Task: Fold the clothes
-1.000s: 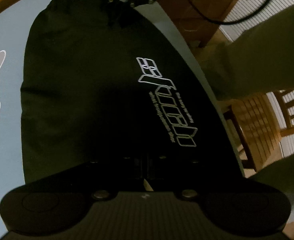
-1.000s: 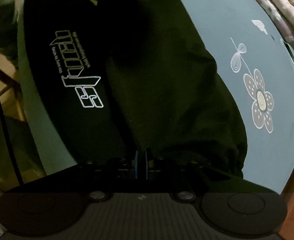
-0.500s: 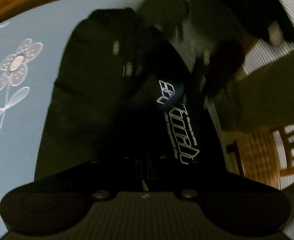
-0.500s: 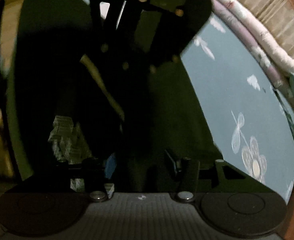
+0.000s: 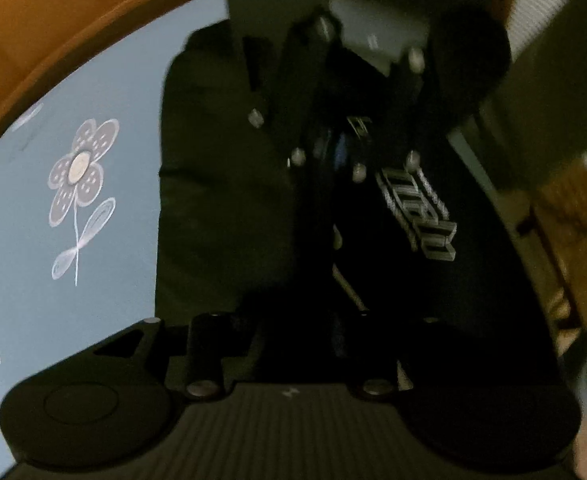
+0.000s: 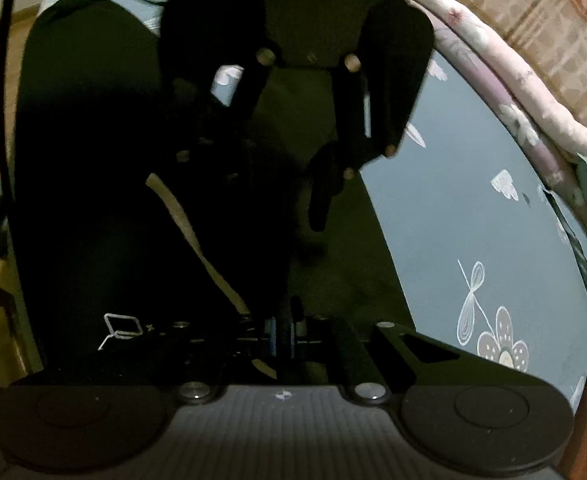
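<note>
two tongs are faced toward each other over a dark garment on a blue flowered sheet.

the black garment (image 5: 221, 200) is spread flat on the sheet (image 5: 33, 240). the left gripper (image 6: 293, 184) is seen spread wide above the cloth, nothing between its fingers. the right gripper (image 6: 283, 334) is pressed together at the garment's near edge; whether cloth is pinched cannot be told.

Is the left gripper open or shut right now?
Open. In the right wrist view the left gripper shows its fingers spread wide above the black garment.
</note>
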A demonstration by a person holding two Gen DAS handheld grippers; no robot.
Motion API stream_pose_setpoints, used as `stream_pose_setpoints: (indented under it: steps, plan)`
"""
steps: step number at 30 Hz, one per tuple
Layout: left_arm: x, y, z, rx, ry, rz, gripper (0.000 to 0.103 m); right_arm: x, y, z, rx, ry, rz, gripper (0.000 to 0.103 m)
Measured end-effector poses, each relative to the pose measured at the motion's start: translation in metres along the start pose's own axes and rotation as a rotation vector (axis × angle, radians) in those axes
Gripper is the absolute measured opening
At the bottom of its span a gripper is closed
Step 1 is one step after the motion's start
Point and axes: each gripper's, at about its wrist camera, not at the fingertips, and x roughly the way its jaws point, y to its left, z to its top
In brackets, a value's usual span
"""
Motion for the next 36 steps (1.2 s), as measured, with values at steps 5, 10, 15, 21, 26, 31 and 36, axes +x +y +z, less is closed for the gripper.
stream_pose_setpoints:
  steps: [5, 10, 15, 21, 26, 31, 36]
  plan:
    - [0.016, 0.01, -0.017, 0.083, 0.098, 0.002, 0.04, -0.001, -0.002, -0.001, -0.006, 0.006, 0.002, 0.006]
    - [0.015, 0.013, -0.037, 0.058, 0.162, 0.079, 0.005, 0.0, -0.005, -0.002, 0.007, 0.001, -0.014, 0.006]
    - [-0.02, 0.005, -0.032, 0.025, 0.127, 0.105, 0.002, -0.004, -0.006, -0.003, -0.004, -0.006, -0.001, 0.005]
    - [-0.053, -0.013, -0.014, 0.008, 0.078, -0.019, 0.002, -0.025, -0.004, -0.006, -0.063, -0.002, 0.072, 0.005]
    - [-0.057, -0.044, 0.005, 0.039, 0.057, -0.106, 0.002, -0.031, 0.017, -0.017, -0.147, 0.042, 0.164, 0.005]
    - [-0.032, -0.073, 0.014, 0.081, 0.082, -0.133, 0.002, -0.024, 0.039, -0.029, -0.191, 0.103, 0.251, 0.005]
    - [-0.005, -0.086, 0.015, 0.081, 0.116, -0.166, 0.003, -0.01, 0.047, -0.038, -0.185, 0.159, 0.313, 0.005]
